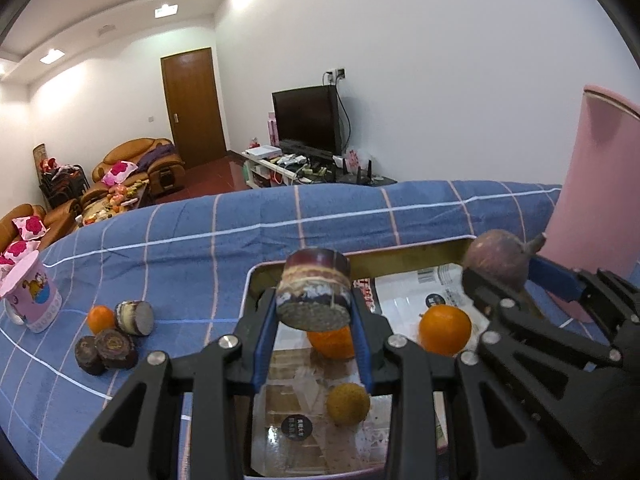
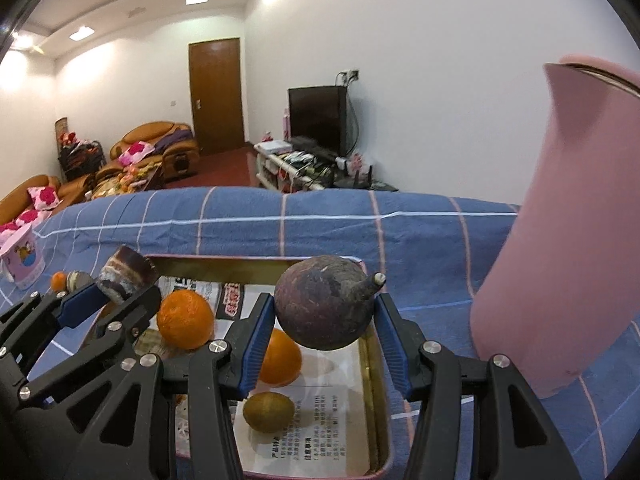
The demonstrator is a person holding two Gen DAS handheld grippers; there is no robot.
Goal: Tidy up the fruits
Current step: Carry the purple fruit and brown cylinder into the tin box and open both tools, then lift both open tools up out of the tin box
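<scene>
While both tools hang over the tin tray (image 1: 256, 280), the left tool (image 1: 314, 344) pinches a cut sugarcane segment (image 1: 314, 294) and the right tool (image 2: 326, 340) pinches a round purple fruit (image 2: 326, 308) (stem stub pointing right). In the tray, on printed paper, lie two oranges (image 2: 186, 319) and a small yellow-green fruit (image 2: 269, 411). Left of the tray on the blue checked cloth (image 1: 200, 240): three more sugarcane pieces (image 1: 116, 346), touching, and a small orange (image 1: 101, 319); a pink cup (image 1: 30, 294) farther left. A tall pink jug (image 2: 560, 240) stands just right of the tray.
</scene>
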